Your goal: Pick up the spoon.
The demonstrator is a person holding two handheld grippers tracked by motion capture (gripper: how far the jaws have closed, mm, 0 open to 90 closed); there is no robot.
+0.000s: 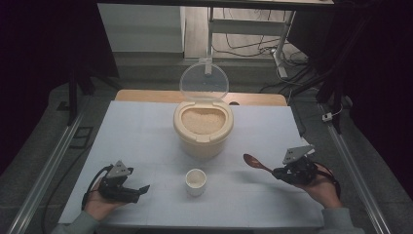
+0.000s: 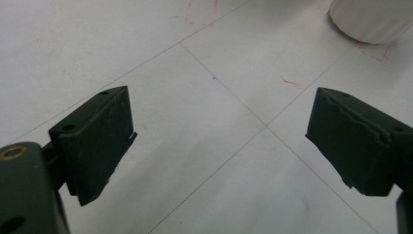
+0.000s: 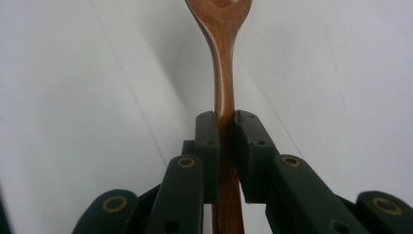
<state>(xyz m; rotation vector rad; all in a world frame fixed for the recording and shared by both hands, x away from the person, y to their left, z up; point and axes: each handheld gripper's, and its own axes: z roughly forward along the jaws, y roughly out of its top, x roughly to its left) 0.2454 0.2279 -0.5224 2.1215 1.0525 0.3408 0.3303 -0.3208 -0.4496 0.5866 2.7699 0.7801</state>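
A cream rice container [image 1: 203, 127] stands at the table's middle, its clear lid [image 1: 203, 81] tipped up behind it and pale rice showing inside. In front of it sits a small white cup [image 1: 196, 182], whose base shows at the top right of the left gripper view [image 2: 372, 19]. My right gripper [image 1: 280, 172] [image 3: 225, 119] is shut on the handle of a brown wooden spoon [image 1: 255, 162] [image 3: 222, 63], bowl pointing left toward the container. At the front left, my left gripper [image 1: 141, 189] [image 2: 219, 141] rests low over the table, open, with nothing between its jaws.
A white sheet [image 1: 146, 136] with faint fold lines covers the table. Metal rails [image 1: 53, 161] run along both sides. A desk frame and cables [image 1: 272, 48] stand beyond the far edge.
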